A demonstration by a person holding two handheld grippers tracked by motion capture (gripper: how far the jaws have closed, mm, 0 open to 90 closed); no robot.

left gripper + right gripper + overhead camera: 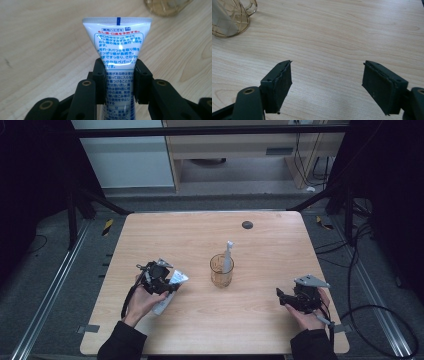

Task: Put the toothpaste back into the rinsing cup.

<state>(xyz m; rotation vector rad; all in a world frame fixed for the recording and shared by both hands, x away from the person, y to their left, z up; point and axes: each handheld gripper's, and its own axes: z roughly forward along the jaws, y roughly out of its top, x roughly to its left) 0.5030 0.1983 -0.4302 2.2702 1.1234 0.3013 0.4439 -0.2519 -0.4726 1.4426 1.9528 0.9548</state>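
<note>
Near edge crossed by two dark sleeves, one at each lower corner of the table (210, 227). Wide bare wood across the far half, broken by a small dark disc (247, 224) near the far edge; open strip also between the hands. Left hand (141, 301) bent inward, left gripper (161, 280) aimed right toward the centre, jaws clamped on the toothpaste tube (117, 47). Right hand (307, 312) low near the right edge, right gripper (327, 85) aimed left, jaws wide with nothing between. Amber cup (221, 270) at centre, with a white toothbrush (228, 254) upright inside. Tube just left of the cup: white and blue, red and blue print, flat crimped end pointing away from the gripper.
</note>
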